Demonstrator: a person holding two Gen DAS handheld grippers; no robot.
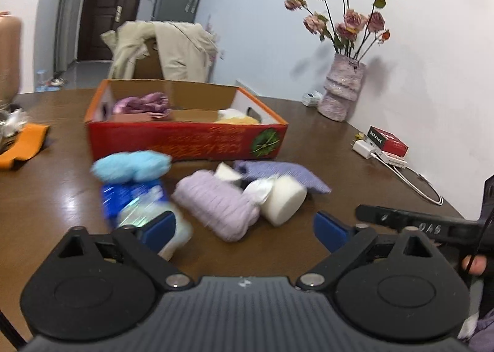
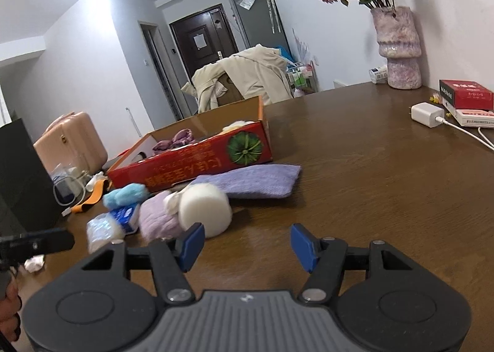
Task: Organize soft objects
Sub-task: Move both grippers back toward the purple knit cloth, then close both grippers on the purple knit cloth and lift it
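Observation:
A red cardboard box (image 1: 185,143) (image 2: 197,163) stands on the brown table and holds a purple cloth (image 1: 142,103) and a pale yellow soft item (image 1: 236,117). In front of it lie a blue fluffy piece (image 1: 132,165), a blue-and-clear packet (image 1: 136,200), a rolled lilac knit (image 1: 216,203) (image 2: 159,217), a white foam roll (image 1: 285,197) (image 2: 205,207) and a flat purple cloth (image 1: 284,173) (image 2: 250,180). My left gripper (image 1: 244,230) is open and empty, just short of the lilac knit. My right gripper (image 2: 247,247) is open and empty, near the foam roll.
A vase of dried roses (image 1: 341,89) (image 2: 398,46) stands by the wall. A red-and-white box (image 1: 389,142), a white charger (image 2: 427,114) and cable lie at the right. An orange cloth (image 1: 23,145) lies at the left. A pink suitcase (image 2: 72,142) stands beyond the table.

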